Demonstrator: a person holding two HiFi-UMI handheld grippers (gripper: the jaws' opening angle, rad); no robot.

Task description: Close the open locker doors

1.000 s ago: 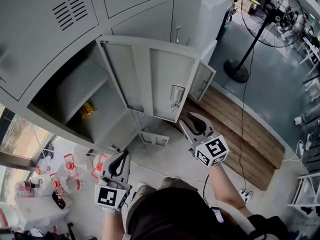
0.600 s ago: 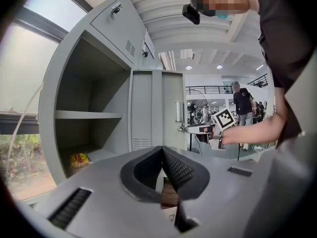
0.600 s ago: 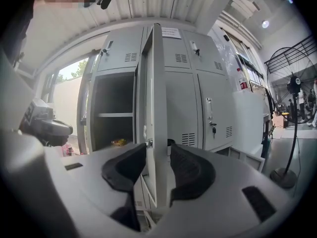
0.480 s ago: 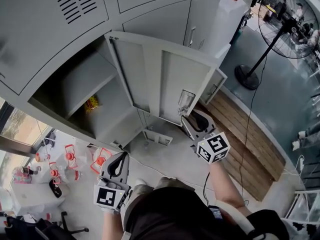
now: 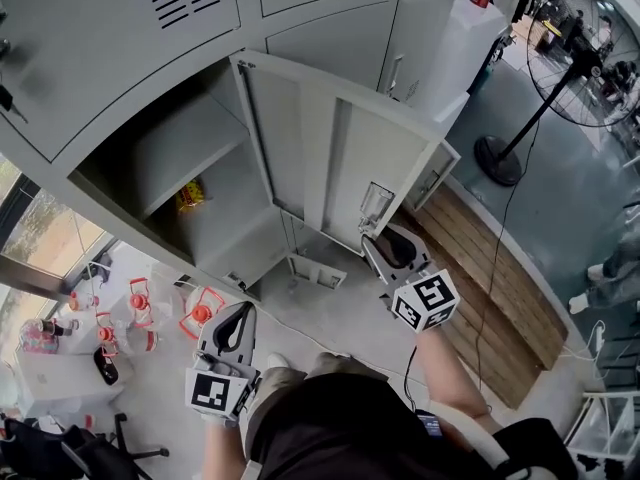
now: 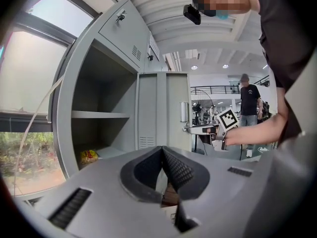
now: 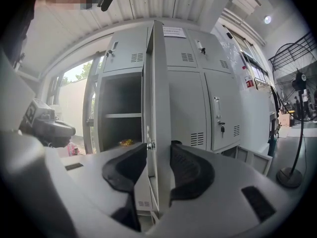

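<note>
A grey locker door (image 5: 340,158) stands wide open in front of its compartment (image 5: 150,168), which has a shelf and a yellow packet (image 5: 190,198) on its floor. My right gripper (image 5: 385,236) is at the door's free edge, just below the handle (image 5: 375,206). In the right gripper view the door edge (image 7: 157,108) stands in the gap of my right gripper (image 7: 158,150). Its jaws have just been opening, and I see no pad pressing on the door. My left gripper (image 5: 238,313) hangs low at the left, shut and empty, its jaws (image 6: 162,150) meeting at the tips.
A small lower door (image 5: 310,273) hangs open near the floor, and another door (image 5: 435,178) is ajar to the right. A standing fan (image 5: 520,118), a wooden pallet (image 5: 480,258) and red-and-white items (image 5: 140,308) are on the floor. A person (image 6: 249,113) stands far off.
My right gripper has come closer to the door's free edge below the handle. The head view has shifted a little. The left gripper has stayed where it was.
</note>
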